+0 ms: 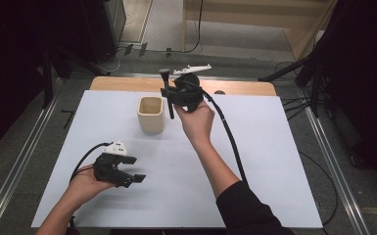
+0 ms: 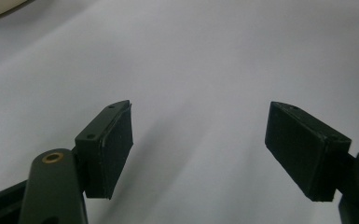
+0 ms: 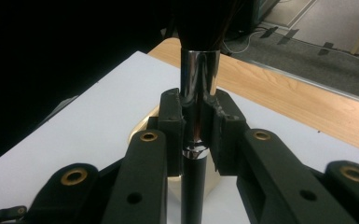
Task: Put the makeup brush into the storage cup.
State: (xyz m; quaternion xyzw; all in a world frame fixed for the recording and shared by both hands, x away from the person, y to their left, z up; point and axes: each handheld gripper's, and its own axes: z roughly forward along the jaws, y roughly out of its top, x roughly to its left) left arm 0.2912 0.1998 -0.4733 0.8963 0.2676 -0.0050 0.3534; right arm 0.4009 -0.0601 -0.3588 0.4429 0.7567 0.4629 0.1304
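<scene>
My right gripper (image 1: 168, 94) is shut on a make-up brush (image 1: 166, 85) with a black handle, a silver collar and dark bristles. It holds the brush upright with the bristles up, just right of a beige cup (image 1: 151, 114) and above its rim. In the right gripper view the pads (image 3: 171, 126) clamp the brush (image 3: 199, 70) where collar meets handle, and the cup (image 3: 139, 127) lies behind and below them. My left gripper (image 1: 135, 169) rests low at the table's front left. In the left gripper view it (image 2: 198, 149) is open, with bare white table between its pads (image 2: 116, 144).
A white sheet (image 1: 254, 161) covers the table, with a wooden strip (image 1: 245, 88) along the far edge. The right gripper's cable (image 1: 230, 137) trails across the sheet toward the front. Dark stands and floor rails flank the table.
</scene>
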